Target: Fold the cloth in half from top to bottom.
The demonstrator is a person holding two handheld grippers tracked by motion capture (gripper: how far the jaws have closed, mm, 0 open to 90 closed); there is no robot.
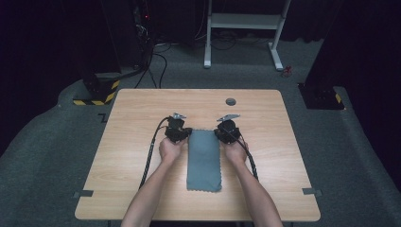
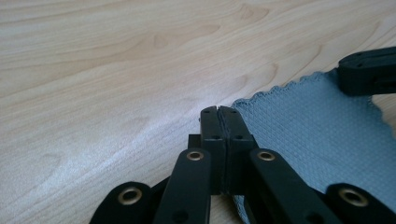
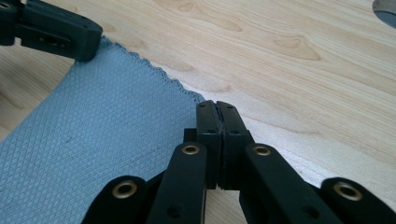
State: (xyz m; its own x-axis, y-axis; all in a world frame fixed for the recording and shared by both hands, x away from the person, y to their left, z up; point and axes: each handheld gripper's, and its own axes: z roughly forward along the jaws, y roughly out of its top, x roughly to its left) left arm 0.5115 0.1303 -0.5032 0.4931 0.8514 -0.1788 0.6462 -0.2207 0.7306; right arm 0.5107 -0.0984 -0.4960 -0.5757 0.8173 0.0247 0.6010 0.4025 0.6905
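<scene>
**Two grippers close at the far corners of a grey cloth**

One blue-grey microfibre cloth (image 1: 204, 160) lies flat along the middle of the wooden table (image 1: 132, 142), its long side running from the near edge toward the far edge, its borders scalloped. At its far left corner sits the left gripper (image 2: 218, 111), jaws pressed together; in the left gripper view the cloth's corner runs in under the closed tips, though whether fabric is actually pinched between them cannot be made out. At the far right corner the right gripper (image 3: 216, 105) is likewise closed, its tips meeting just at the cloth's corner, the grip itself hidden. In the high view both grippers are held by a person's hands, forearms cut off by the bottom edge. One small dark round disc (image 1: 231, 101) is set in the tabletop near the far edge.
</scene>
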